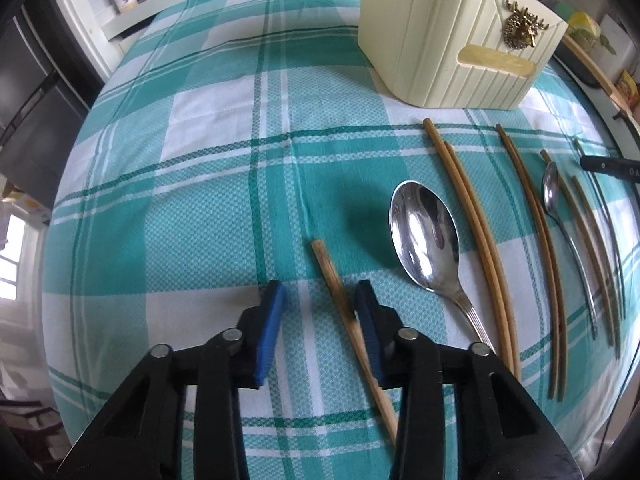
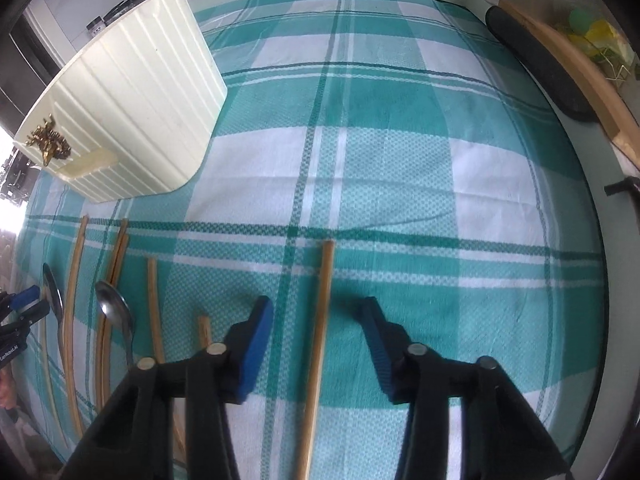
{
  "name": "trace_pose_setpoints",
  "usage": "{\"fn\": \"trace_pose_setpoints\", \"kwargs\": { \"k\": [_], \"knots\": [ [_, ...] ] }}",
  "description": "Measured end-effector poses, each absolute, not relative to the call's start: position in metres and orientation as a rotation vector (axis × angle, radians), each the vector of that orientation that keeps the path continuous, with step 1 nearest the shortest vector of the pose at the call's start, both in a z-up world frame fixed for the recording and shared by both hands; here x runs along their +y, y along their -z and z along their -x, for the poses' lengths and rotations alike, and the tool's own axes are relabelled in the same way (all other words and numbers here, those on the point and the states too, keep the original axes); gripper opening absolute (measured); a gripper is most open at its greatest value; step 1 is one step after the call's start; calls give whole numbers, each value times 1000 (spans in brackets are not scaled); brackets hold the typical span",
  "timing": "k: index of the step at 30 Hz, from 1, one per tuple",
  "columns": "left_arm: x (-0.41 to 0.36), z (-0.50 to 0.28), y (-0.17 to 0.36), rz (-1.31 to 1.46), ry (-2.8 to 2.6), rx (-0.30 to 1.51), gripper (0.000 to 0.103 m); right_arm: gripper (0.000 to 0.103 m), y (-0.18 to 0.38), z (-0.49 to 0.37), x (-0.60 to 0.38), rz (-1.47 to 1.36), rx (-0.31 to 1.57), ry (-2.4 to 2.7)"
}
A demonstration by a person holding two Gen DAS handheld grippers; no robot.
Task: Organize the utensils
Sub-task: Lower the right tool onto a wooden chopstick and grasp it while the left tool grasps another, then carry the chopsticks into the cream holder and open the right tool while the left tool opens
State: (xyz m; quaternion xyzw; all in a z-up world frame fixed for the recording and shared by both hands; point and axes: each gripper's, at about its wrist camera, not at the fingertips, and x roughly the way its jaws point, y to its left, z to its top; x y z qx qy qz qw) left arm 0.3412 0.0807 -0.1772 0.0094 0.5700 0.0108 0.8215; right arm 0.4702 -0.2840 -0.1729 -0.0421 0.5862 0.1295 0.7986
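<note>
While each gripper sits over one stick, I get ready to pinch.

My left gripper is partly open around a thin brown wooden chopstick; the stick leans on one blue pad, the other pad is apart. My right gripper is partly open too, with a long light wooden chopstick in the gap, touching neither pad. I want each stick in the middle, then squeeze slowly. The cream ribbed plastic holder box waits at the back of the green checked cloth.
</note>
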Motion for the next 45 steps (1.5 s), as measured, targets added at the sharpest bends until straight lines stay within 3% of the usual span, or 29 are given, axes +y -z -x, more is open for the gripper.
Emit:
{"fn": "trace_pose_setpoints", "kwargs": {
  "k": [1, 2, 3, 11, 21, 28, 39, 45],
  "knots": [
    [80, -343, 177, -27, -23, 1208, 10, 22, 173, -473, -285, 81, 1253, -270],
    [79, -344, 177, -28, -20, 1208, 8, 10, 174, -477, -285, 69, 1251, -263],
    [79, -345, 177, -28, -23, 1203, 6, 7, 174, -480, -288, 54, 1249, -262],
    [89, -324, 126, 63, -13, 1047, 5, 6, 119, -452, -318, -97, 1059, -314],
    [90, -261, 15, 114, 78, 765, 5, 7, 2, -354, -327, -92, 733, -401],
    [88, -243, -27, 154, 107, 629, 4, 7, -35, -315, -313, -59, 551, -414],
    [93, -287, -122, 210, 137, 421, 4, 7, -110, -343, -267, -54, 364, -456],
    [77, -341, -145, 192, 108, 353, 4, 6, -134, -383, -222, -14, 237, -468]
  ]
}}
